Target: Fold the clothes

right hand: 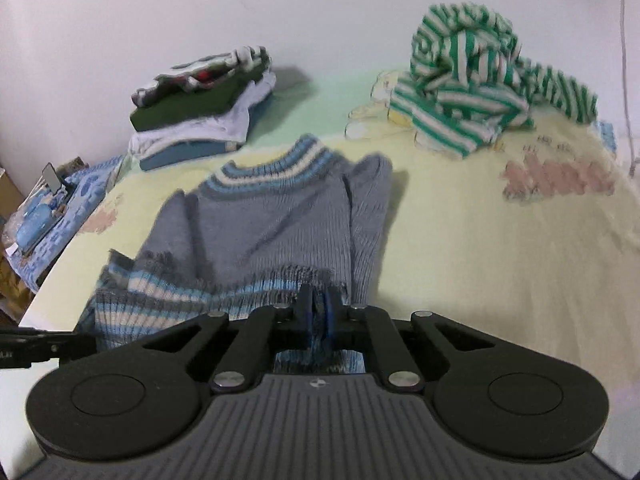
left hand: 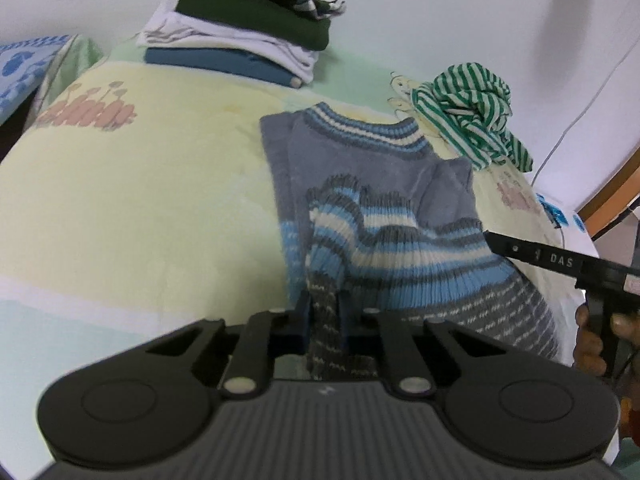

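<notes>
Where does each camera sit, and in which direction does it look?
Left wrist: sits on the left gripper, looks along its fingers at the grey sweater; the right gripper and a hand show at right.
Right wrist: sits on the right gripper, looks up the sweater; the left gripper shows at left.
Shared: sweater, folded stack, green striped garment, bed.

1. Even, soft indoor light; no glare on the white wall [right hand: 160, 20].
2. Folded stack [right hand: 200, 112] casts a faint shadow to its right.
3. Striped shirt [right hand: 472, 80] slightly motion-blurred.
4. Fisheye bending and dark vignetting at corners.
</notes>
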A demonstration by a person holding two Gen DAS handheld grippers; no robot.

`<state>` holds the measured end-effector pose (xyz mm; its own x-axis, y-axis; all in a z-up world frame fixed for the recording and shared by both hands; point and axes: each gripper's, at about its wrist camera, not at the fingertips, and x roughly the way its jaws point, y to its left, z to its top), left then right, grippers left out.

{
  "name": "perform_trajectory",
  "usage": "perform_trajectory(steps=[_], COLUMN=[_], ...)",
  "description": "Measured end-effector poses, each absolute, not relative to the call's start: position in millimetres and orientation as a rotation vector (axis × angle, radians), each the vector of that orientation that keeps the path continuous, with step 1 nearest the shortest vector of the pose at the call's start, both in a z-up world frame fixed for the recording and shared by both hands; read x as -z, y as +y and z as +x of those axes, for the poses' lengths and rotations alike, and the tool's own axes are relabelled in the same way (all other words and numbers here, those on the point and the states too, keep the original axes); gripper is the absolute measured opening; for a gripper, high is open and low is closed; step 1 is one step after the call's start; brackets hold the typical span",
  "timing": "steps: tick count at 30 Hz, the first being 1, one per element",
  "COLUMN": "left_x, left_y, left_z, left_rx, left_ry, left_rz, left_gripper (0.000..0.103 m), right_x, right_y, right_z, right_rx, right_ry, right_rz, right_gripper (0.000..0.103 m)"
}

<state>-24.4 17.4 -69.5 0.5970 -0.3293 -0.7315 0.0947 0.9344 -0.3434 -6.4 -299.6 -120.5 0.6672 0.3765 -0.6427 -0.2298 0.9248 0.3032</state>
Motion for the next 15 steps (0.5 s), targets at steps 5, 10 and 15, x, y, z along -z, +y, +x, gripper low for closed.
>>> perform_trajectory(steps=[5,10,15], left_x=[66,70,71], left_y=[24,15,16], left_z=[-29,-23,-25], left_rx=[0.250,0.250,0.255], left_ry=[0.902,0.914,0.929], left_rz=[-0.322,-0.287,-0.283], left_gripper=[0.011,0.010,0.010], right_x=[108,115,122], right_y=[-308,-296,-290], right_z=[-12,-5,5], right_rx=[-0.355,-0.378,-0.388], right_ry=[0.727,0.744,0.755], right_rz=[0.231,0.159,0.144], right_gripper=[0.026,0.033,0.018])
